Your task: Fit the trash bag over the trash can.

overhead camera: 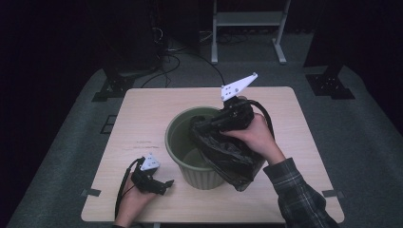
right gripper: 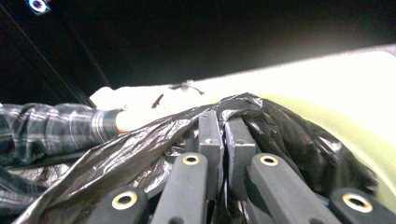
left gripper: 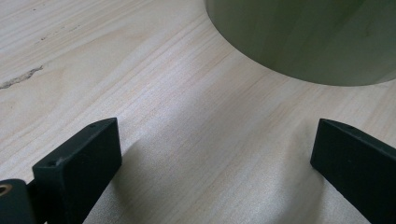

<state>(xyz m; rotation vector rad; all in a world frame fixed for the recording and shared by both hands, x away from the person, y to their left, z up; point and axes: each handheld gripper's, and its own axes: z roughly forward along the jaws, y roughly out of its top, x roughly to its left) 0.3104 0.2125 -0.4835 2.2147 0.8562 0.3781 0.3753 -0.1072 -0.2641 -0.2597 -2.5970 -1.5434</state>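
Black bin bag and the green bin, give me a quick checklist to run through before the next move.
1. Right gripper has the black bin bag: ok, jaws closed together on a fold of plastic.
2. Bag over the rim of the green bin: not ok, it hangs bunched over the near right side, with part draped outside.
3. Left gripper free to help: ok, jaws wide apart with bare table between them, pointing toward the bin wall.
4. Bin upright on the table: ok.
5. Bag mouth opened out: cannot tell, the plastic is crumpled.
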